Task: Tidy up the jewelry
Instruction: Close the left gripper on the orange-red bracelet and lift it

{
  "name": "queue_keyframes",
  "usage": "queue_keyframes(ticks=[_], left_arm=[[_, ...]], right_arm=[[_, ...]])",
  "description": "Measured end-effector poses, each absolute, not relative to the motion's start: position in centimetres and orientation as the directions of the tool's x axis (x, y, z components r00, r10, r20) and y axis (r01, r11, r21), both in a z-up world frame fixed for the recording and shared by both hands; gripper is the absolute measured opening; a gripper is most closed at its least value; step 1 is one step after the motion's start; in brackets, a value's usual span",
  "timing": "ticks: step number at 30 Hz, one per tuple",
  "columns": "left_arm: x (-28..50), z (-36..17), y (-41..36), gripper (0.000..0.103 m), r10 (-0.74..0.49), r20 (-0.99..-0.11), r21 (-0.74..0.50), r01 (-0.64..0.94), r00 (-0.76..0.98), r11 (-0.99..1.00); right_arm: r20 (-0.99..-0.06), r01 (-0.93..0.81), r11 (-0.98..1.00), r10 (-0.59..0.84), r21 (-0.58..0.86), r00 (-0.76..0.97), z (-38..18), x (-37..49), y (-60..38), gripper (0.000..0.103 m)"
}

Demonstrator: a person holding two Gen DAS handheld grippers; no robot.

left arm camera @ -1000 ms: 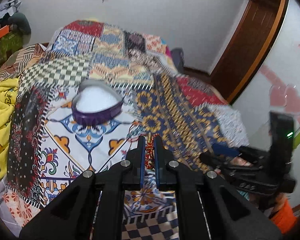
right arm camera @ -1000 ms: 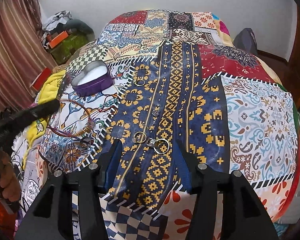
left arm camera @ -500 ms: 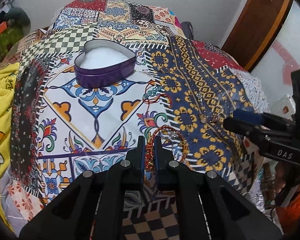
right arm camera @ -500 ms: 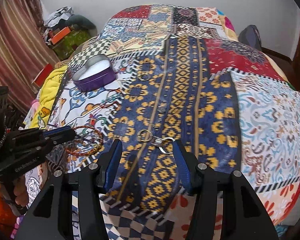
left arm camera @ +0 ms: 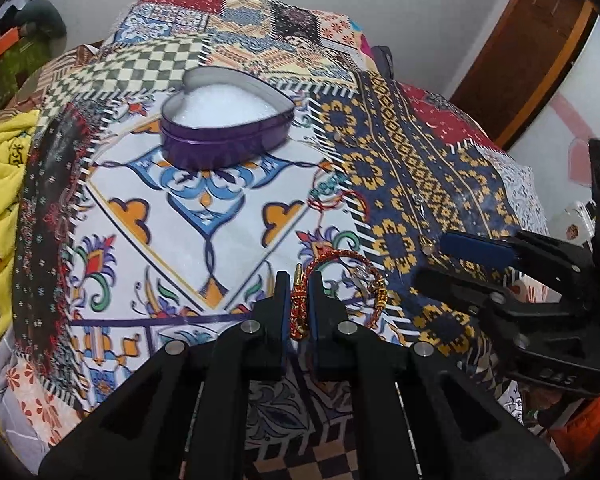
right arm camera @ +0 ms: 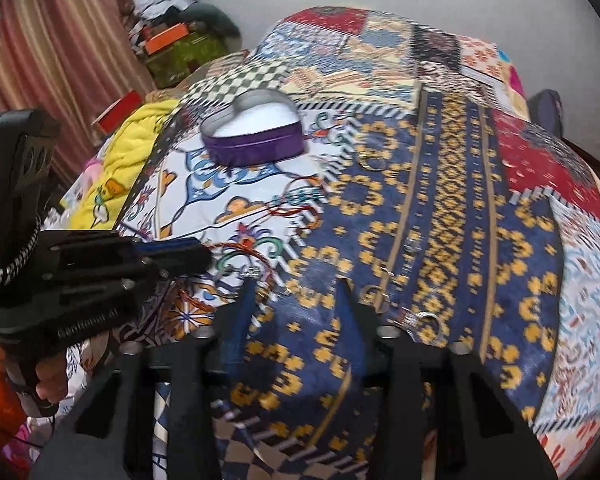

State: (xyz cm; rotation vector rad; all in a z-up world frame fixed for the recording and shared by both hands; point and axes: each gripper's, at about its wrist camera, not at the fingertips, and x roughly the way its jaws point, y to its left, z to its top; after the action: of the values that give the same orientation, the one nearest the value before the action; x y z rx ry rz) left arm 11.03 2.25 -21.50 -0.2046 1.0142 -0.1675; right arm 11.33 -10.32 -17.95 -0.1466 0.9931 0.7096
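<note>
My left gripper (left arm camera: 299, 280) is shut on a red and gold bracelet (left arm camera: 352, 258), whose loop arcs to the right just above the patchwork bedspread (left arm camera: 204, 216). A purple heart-shaped tin (left arm camera: 228, 128) with white lining stands open farther back; the right wrist view shows the tin (right arm camera: 256, 136) at upper left. My right gripper (right arm camera: 296, 286) hovers over the blue and yellow patch, its jaws closing with only cloth between them. Silver rings (right arm camera: 374, 296) lie just right of its right finger. From the left wrist view the right gripper (left arm camera: 476, 248) reaches in from the right.
A red thread bracelet (right arm camera: 296, 208) lies in front of the tin, another ring (right arm camera: 370, 162) to the tin's right, and a small silver pendant (left arm camera: 420, 208) on the blue patch. A yellow blanket (right arm camera: 112, 168) and clutter sit at the left. A wooden door (left arm camera: 540, 40) is at the right.
My left gripper sank toward the bed with the bracelet. My right gripper slid left, so the rings now lie right of its fingers, and its jaws narrowed.
</note>
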Motion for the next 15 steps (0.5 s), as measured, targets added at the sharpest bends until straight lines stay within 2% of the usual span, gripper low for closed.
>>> queue_keyframes(ticks=[4,8,15], left_arm=[[11.0,-21.7,2.2,0.006,-0.253,-0.816,-0.271,0.042,0.521,0.962],[11.1,-22.1,2.4,0.006,-0.275,-0.809,-0.300,0.038,0.520,0.953],[11.5,-22.3,1.9,0.006,-0.266,-0.808,-0.282,0.051,0.526,0.958]], right_arm=[[-0.816,-0.617,0.758,0.485,0.212,0.315,-18.7,11.7,-9.4,0.017],[-0.812,-0.628,0.739,0.509,0.243,0.285,-18.7,11.9,-9.0,0.017],[-0.820,-0.643,0.729,0.503,0.233,0.274,-19.1,12.1,-7.7,0.017]])
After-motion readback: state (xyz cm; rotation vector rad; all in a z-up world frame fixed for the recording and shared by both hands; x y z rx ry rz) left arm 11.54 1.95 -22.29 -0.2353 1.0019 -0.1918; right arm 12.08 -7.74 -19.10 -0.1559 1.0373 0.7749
